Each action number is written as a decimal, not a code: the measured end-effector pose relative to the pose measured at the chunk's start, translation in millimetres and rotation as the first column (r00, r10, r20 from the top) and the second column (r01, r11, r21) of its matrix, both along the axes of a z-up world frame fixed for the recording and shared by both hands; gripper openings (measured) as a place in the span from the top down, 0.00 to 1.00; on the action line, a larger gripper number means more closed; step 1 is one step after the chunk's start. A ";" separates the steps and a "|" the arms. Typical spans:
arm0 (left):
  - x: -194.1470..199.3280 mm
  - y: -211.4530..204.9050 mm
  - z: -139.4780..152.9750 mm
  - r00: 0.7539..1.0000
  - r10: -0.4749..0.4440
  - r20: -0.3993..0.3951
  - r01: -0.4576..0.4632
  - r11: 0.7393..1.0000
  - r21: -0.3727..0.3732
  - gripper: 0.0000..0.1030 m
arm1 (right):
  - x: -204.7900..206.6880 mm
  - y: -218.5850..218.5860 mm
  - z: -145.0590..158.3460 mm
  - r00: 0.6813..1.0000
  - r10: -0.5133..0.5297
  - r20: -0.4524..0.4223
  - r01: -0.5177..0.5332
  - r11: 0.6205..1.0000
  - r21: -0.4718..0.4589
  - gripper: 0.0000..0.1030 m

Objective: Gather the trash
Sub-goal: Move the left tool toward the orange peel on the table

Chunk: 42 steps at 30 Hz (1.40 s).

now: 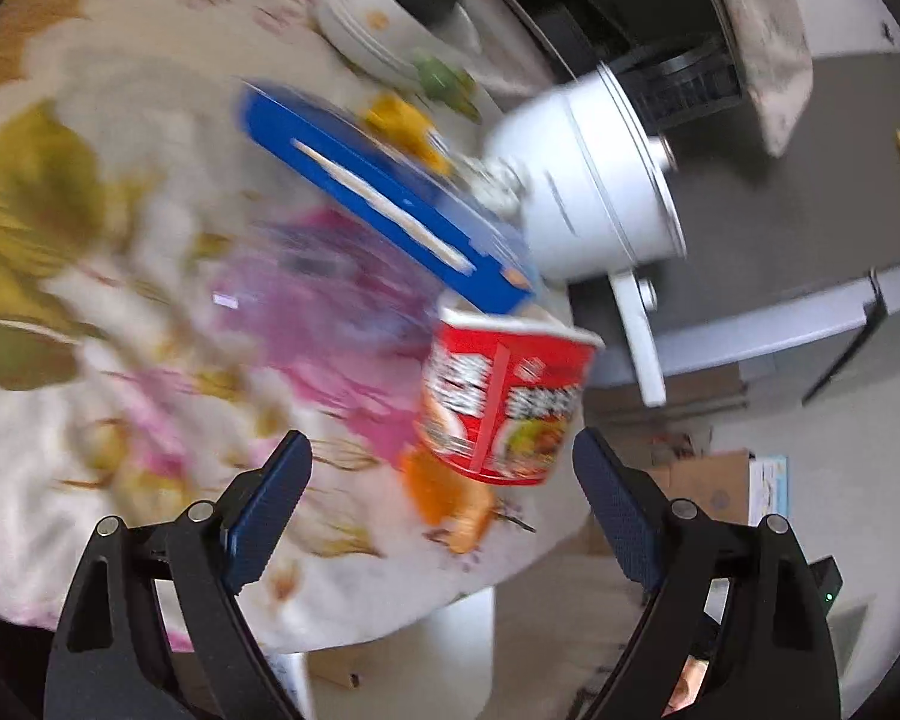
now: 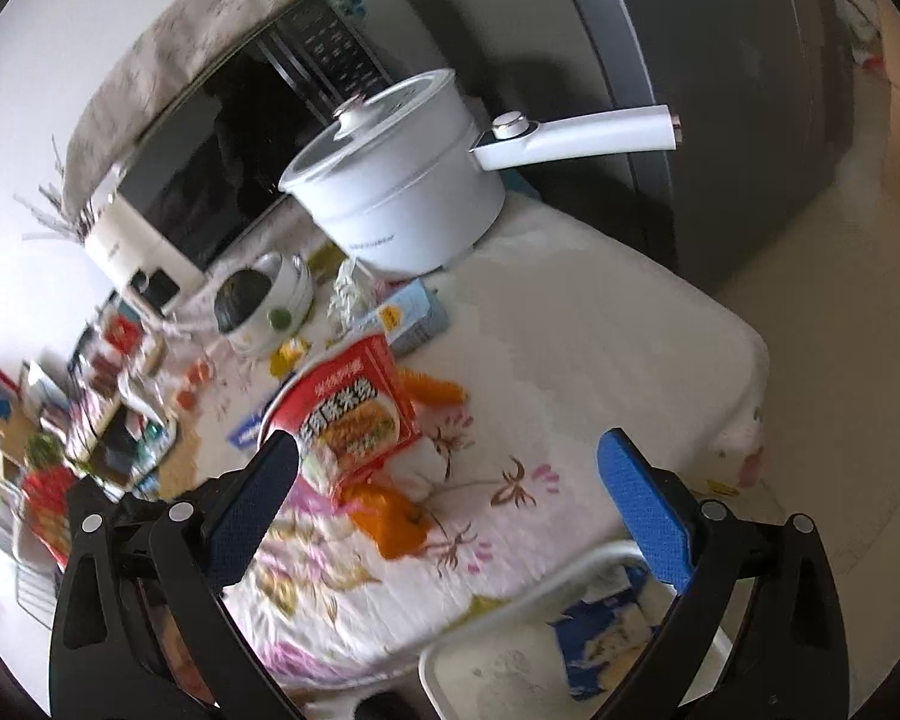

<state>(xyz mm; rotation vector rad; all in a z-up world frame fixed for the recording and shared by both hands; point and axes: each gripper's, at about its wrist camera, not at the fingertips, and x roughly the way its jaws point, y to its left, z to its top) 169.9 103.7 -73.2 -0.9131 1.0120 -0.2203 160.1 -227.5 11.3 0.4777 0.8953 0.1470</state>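
Observation:
A red instant-noodle cup [image 1: 501, 405] stands on the floral tablecloth near the table edge, with an orange wrapper [image 1: 450, 495] at its foot. My left gripper [image 1: 444, 498] is open, its fingers spread just short of the cup and wrapper. In the right wrist view the cup [image 2: 348, 414] lies ahead to the left, orange wrappers [image 2: 390, 519] beside it. My right gripper [image 2: 450, 480] is open and empty above the table, the cup near its left finger. A blue box [image 1: 384, 198] lies behind the cup.
A white electric pot [image 2: 402, 192] with a long handle stands at the back of the table [image 2: 600, 330]. A white rice cooker [image 2: 264, 306] sits to its left. A white bin [image 2: 540, 642] with trash is below the table edge. A microwave [image 2: 210, 168] stands behind.

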 end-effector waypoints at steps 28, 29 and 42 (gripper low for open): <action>63.8 -58.6 -9.2 0.989 -0.118 0.092 0.115 0.993 0.038 0.84 | 20.9 -17.4 -42.8 0.990 -0.021 -0.137 0.022 1.000 0.009 0.07; 63.7 -58.9 -9.1 0.989 -0.120 0.088 0.116 0.992 0.042 0.80 | 20.9 -17.5 -43.8 0.990 -0.021 -0.140 0.023 1.000 0.010 0.07; 21.3 -62.2 -19.3 0.988 -0.134 -0.076 0.145 0.975 0.166 0.30 | 16.1 -22.3 -32.6 0.994 -0.022 -0.110 0.026 0.999 0.037 0.07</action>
